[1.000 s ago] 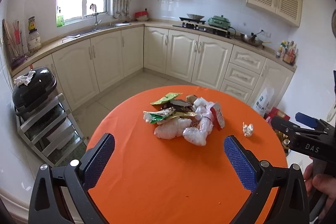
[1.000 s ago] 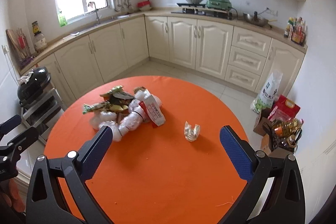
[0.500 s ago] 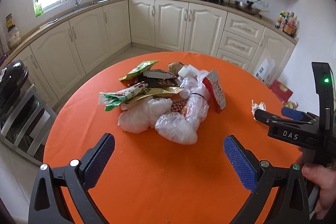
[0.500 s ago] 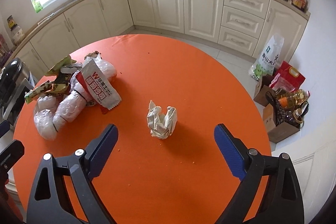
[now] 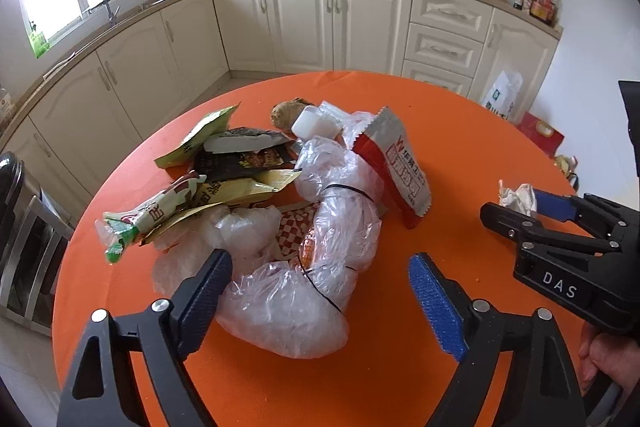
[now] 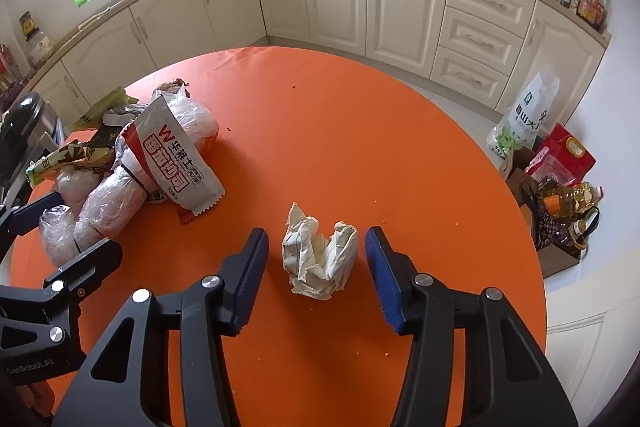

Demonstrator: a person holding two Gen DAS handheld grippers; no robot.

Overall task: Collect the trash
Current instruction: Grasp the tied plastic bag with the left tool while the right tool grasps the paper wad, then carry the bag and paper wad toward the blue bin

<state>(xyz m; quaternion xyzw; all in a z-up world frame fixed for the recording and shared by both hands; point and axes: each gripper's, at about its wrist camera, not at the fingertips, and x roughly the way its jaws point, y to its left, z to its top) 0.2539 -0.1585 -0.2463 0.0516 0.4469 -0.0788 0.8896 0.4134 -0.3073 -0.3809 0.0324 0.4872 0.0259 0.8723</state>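
Note:
A heap of trash lies on the round orange table (image 5: 460, 131): clear plastic bags (image 5: 304, 291), a red and silver wrapper (image 5: 400, 163) and green and yellow snack wrappers (image 5: 160, 211). My left gripper (image 5: 316, 291) is open, its fingers on either side of the nearest plastic bag. A crumpled white paper ball (image 6: 318, 259) lies apart from the heap. My right gripper (image 6: 318, 263) is open with the paper ball between its fingers, not touching it. The heap also shows in the right wrist view (image 6: 132, 163).
Cream kitchen cabinets (image 5: 360, 23) run along the far walls. Bags, a box and an oil bottle (image 6: 568, 195) stand on the floor right of the table. A black appliance on a metal rack (image 5: 16, 227) stands left of the table.
Both grippers have moved forward and down towards the table and have closed partway. The left now straddles the plastic bag; the right now straddles the paper ball.

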